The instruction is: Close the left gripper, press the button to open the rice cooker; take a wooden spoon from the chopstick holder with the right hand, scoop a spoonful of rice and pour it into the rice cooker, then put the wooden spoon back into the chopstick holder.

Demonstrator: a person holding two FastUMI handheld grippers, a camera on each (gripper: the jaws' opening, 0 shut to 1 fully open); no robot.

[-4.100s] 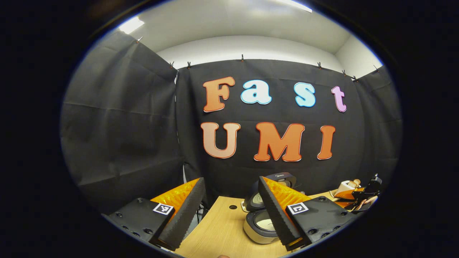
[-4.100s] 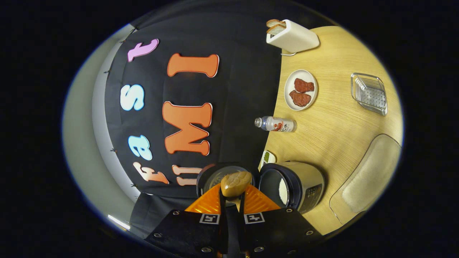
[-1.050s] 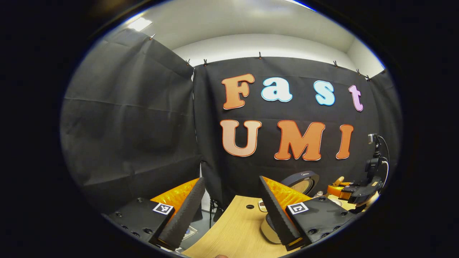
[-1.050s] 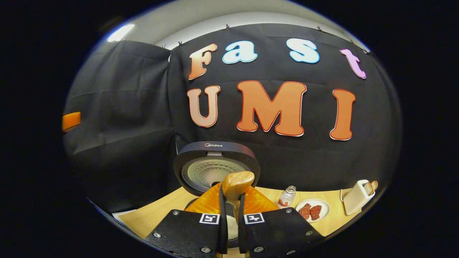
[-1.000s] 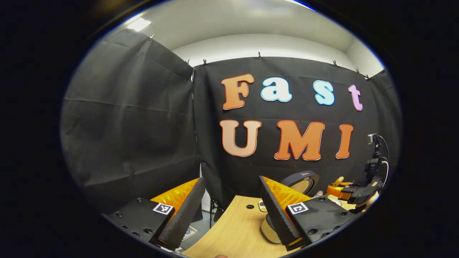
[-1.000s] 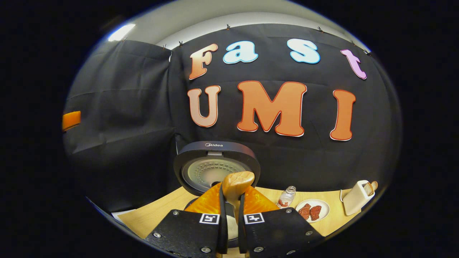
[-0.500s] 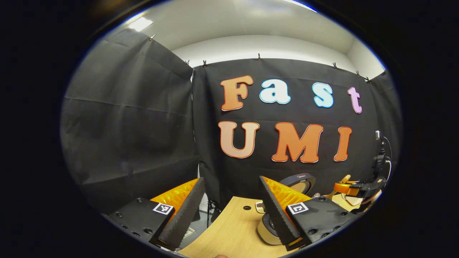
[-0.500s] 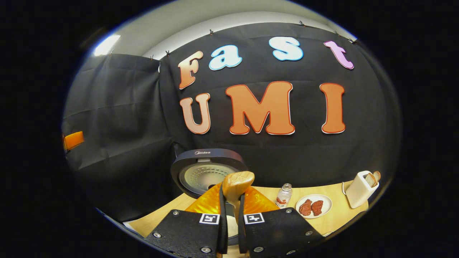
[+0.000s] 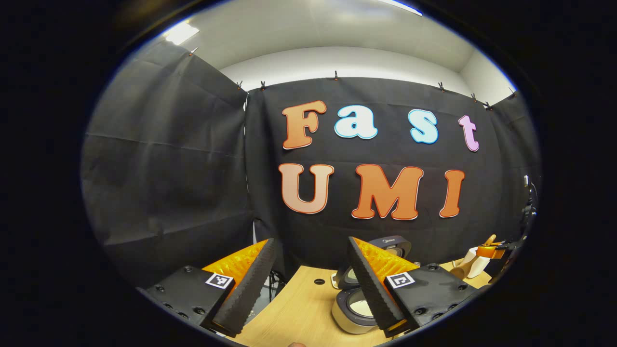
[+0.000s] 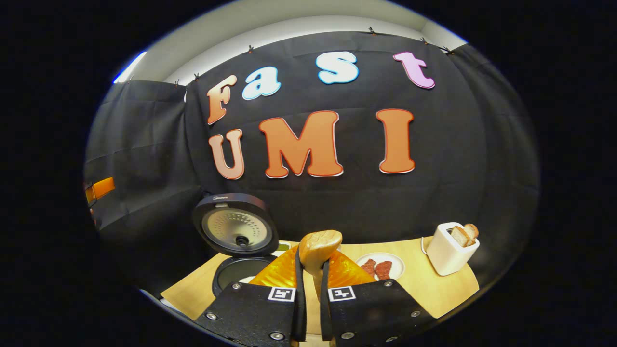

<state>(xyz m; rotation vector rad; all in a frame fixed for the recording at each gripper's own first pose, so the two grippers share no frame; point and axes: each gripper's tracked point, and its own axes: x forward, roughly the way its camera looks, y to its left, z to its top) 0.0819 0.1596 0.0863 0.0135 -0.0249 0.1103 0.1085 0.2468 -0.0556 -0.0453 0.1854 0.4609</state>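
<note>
My right gripper (image 10: 312, 260) is shut on the wooden spoon (image 10: 319, 243), whose bowl stands up just past the fingertips; I cannot tell whether it holds anything. The rice cooker (image 10: 237, 271) stands open down to the left of it, its lid (image 10: 235, 224) raised. In the left gripper view my left gripper (image 9: 311, 241) is open and empty above the table's left end. The open rice cooker (image 9: 353, 308) sits partly behind its right finger. At the far right, the right gripper (image 9: 492, 250) holds the spoon (image 9: 489, 239) upright.
On the wooden table (image 10: 414, 284) stand a white plate (image 10: 393, 262) with pieces of meat and a white toaster (image 10: 449, 250) with bread slices, to the right of the spoon. The table's left edge (image 9: 270, 308) runs under my left gripper.
The right gripper has swung right and away from the cooker, which slid left in its view, and the toaster came closer. Four seconds ago it was rolled sideways. The left gripper stays open.
</note>
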